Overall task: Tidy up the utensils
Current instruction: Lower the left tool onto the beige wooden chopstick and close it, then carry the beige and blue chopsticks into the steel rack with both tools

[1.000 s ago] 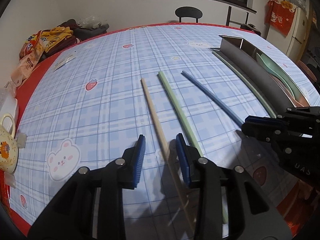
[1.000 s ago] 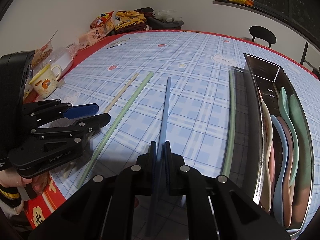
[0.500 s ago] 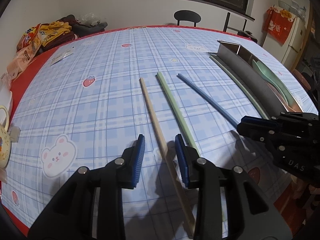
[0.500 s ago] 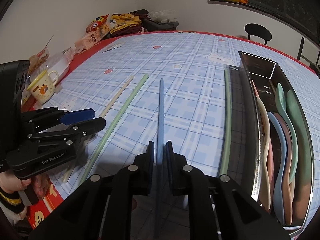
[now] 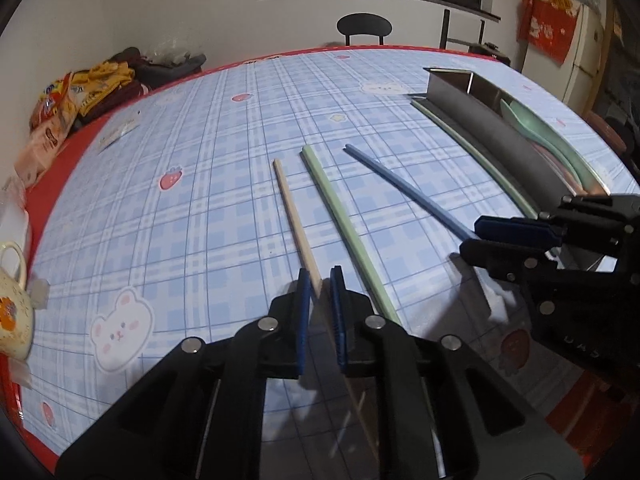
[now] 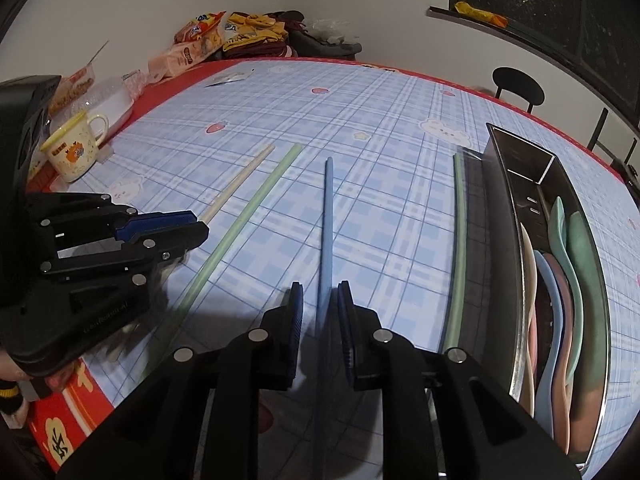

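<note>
**Inspector A:** Left tool (image 5: 319, 276): its jaws have just been closing and now pinch the beige chopstick (image 5: 294, 216), which lies flat on the worktop (image 5: 224, 208). Half a second ago they stood wide on either side of it.

**Inspector B:** Right tool (image 6: 320, 296): its jaws have just been opening. The blue chopstick (image 6: 326, 220) sits between the pads with a slim gap each side, so nothing is gripped.

**A:** I judge one stick secured for lifting and one released.

**B:** The light green chopstick (image 5: 340, 220) lies between those two, untouched. A second green one (image 6: 458, 248) rests against the outer wall of the steel tray (image 6: 504, 216).

**A:** The left view shows only that wall and one green spoon tip.

**B:** The right view looks inside: several pastel spoons (image 6: 560, 280) stacked lengthwise. It also shows a mug (image 6: 74, 152) near the worktop's edge.
</note>
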`<state>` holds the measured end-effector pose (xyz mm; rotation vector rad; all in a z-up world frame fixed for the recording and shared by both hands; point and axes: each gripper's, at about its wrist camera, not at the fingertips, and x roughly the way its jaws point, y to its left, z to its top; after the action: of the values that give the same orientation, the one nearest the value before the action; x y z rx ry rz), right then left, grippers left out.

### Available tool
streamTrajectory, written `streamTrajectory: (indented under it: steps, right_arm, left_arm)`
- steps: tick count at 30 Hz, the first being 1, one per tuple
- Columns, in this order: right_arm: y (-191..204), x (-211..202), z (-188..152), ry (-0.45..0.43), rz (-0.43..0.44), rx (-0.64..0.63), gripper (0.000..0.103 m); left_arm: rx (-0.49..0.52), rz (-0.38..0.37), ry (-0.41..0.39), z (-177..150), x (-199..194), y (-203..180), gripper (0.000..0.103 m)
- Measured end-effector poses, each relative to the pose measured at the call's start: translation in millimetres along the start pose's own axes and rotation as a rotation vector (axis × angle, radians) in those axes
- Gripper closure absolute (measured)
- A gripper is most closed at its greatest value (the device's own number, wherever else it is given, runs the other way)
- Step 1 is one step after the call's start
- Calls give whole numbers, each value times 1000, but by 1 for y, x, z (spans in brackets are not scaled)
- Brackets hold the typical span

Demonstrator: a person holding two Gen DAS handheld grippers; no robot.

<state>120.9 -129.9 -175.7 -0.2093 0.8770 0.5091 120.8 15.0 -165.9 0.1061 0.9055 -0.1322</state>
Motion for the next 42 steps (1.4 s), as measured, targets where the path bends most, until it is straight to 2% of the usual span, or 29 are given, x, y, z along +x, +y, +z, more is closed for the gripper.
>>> streamTrajectory:
  steps: [3, 8, 11, 14, 20, 24, 26, 29, 37, 42]
  right_arm:
    - [-1, 0, 0, 0, 1, 2, 85]
    - [3, 0, 0, 0, -21, -17, 85]
    - [4, 0, 0, -1, -21, -23, 88]
    - [8, -1, -2, -5, -19, -39, 96]
    - [12, -9, -7, -39, -37, -53, 97]
    - [3, -25, -10, -121, -24, -9, 97]
    - [-5, -30, -10, -148, -17, 25, 97]
    - [-12, -31, -9, -156, 5, 60, 97]
    - [-15, -31, -9, -160, 31, 78, 97]
    - [-26, -42, -12, -214, 77, 137, 97]
  left_arm:
    - [-46, -53, 0, 0, 0, 9, 89]
    - [-19, -20, -4, -2, 0, 8, 89]
    - [-66, -73, -4, -2, 0, 17, 92]
    - [-123, -135, -6, -3, 0, 31, 93]
    - [-141, -73, -112, -9, -20, 35, 93]
    - [-203, -78, -200, -16, -37, 45, 93]
    - [-225, -90, -217, -18, -42, 50, 93]
    - [-232, -121, -215, -17, -41, 51, 93]
    - [-272, -141, -207, -17, -39, 58, 93]
    - [-283, -146, -224, -16, -49, 59, 93]
